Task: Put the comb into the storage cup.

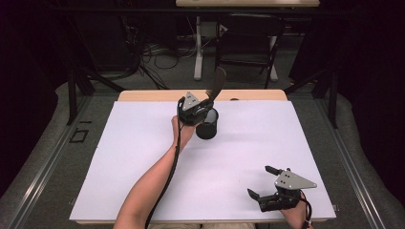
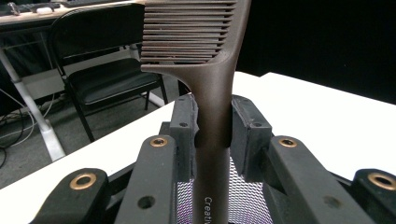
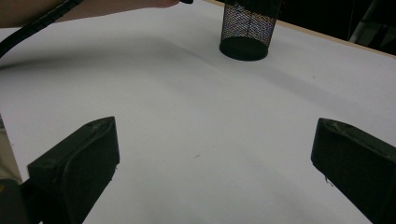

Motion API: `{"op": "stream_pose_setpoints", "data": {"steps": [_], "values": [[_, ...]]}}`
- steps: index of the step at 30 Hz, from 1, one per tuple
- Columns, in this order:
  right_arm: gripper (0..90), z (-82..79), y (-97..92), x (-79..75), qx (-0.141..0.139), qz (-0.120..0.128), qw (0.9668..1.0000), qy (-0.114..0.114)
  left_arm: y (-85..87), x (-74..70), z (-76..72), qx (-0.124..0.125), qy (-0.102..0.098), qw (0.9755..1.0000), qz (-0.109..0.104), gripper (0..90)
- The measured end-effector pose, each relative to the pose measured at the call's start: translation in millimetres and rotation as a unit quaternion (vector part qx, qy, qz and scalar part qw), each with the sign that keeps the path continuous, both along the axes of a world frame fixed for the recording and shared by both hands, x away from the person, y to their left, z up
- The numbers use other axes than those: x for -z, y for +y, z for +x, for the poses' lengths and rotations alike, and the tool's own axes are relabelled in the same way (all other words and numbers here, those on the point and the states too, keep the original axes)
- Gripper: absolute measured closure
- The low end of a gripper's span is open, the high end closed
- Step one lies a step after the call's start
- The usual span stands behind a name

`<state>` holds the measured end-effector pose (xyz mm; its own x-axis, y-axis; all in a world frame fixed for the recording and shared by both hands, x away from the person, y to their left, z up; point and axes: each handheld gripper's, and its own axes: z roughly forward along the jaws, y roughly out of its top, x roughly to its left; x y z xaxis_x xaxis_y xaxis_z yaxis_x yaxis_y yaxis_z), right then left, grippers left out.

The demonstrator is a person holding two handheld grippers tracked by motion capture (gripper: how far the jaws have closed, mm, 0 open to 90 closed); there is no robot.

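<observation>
Sitting on the white table (image 1: pixel 143 157), the black mesh cup (image 1: pixel 207 128) is right under my left gripper (image 1: pixel 204 106), which squeezes a brown comb (image 2: pixel 212 88) above it. My right gripper (image 1: pixel 262 183) rests far from the cup, jaws wide.

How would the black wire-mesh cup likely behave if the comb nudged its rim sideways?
The black wire-mesh cup is probably light: its walls are open mesh you can see through. Standing taller than wide on the smooth white table, it may slide or tip rather than resist. The brown plastic comb clamped in the left tool looks stiff, so a nudge would likely carry straight through.
</observation>
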<state>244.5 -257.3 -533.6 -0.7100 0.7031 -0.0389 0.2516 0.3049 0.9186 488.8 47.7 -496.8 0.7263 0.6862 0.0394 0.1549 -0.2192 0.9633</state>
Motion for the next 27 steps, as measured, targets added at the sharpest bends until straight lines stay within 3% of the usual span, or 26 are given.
{"op": "stream_pose_setpoints", "data": {"steps": [27], "values": [[0.7, 0.1, 0.4, 0.1, 0.000, -0.002, 1.0000, 0.000, -1.1, 8.9, 1.1, 0.010, 0.019, 0.9995, 0.022, 72.5]]}}
